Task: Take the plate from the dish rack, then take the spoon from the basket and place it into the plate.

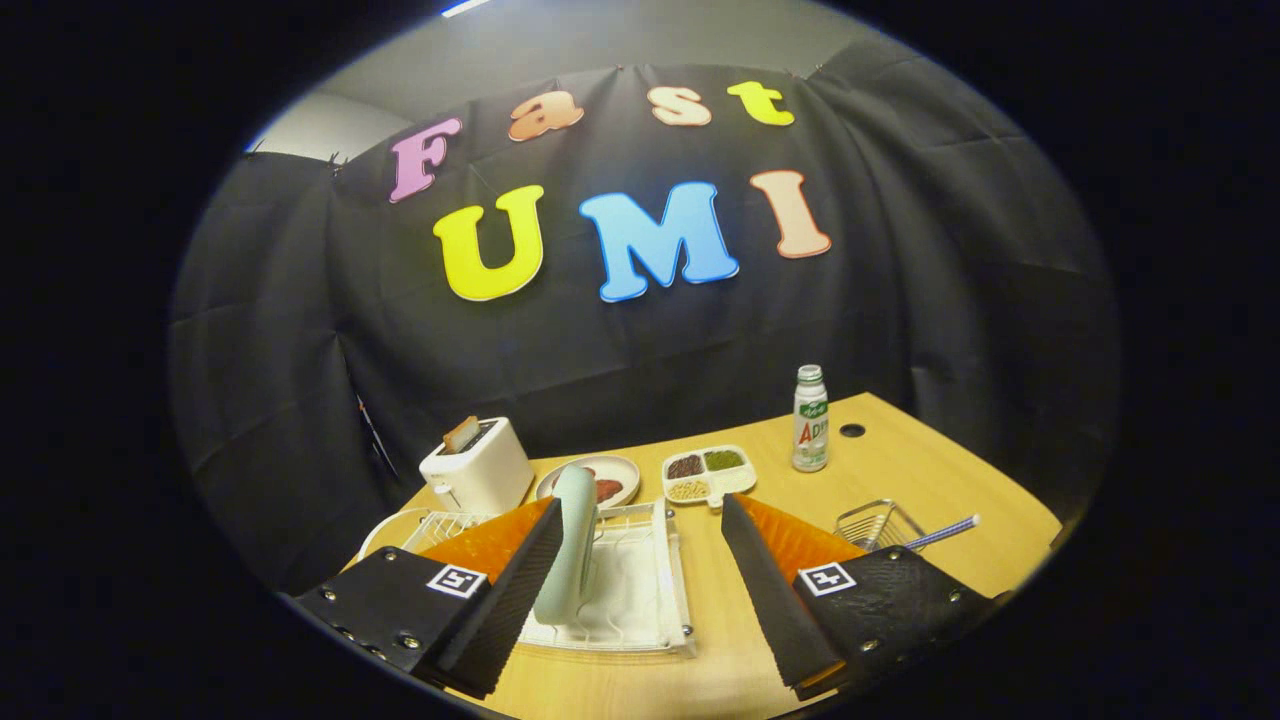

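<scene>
A pale green plate [572, 545] stands on edge in the white dish rack [640, 590], right beside the inner face of my left finger [520, 580]. My gripper [640, 535] hovers over the rack with its fingers wide apart and nothing pressed between them. The right finger [770, 590] is well clear of the plate. A wire basket [878, 524] sits to the right beyond the right finger, and a spoon handle [945, 532] with a blue tip pokes out of it to the right.
On the wooden table [930, 470] beyond the rack are a white toaster [478, 466] holding a slice of bread, a round plate of food [605, 482], a divided snack tray [707, 472] and a white bottle [810, 418]. A white dish [385, 530] lies left of the rack.
</scene>
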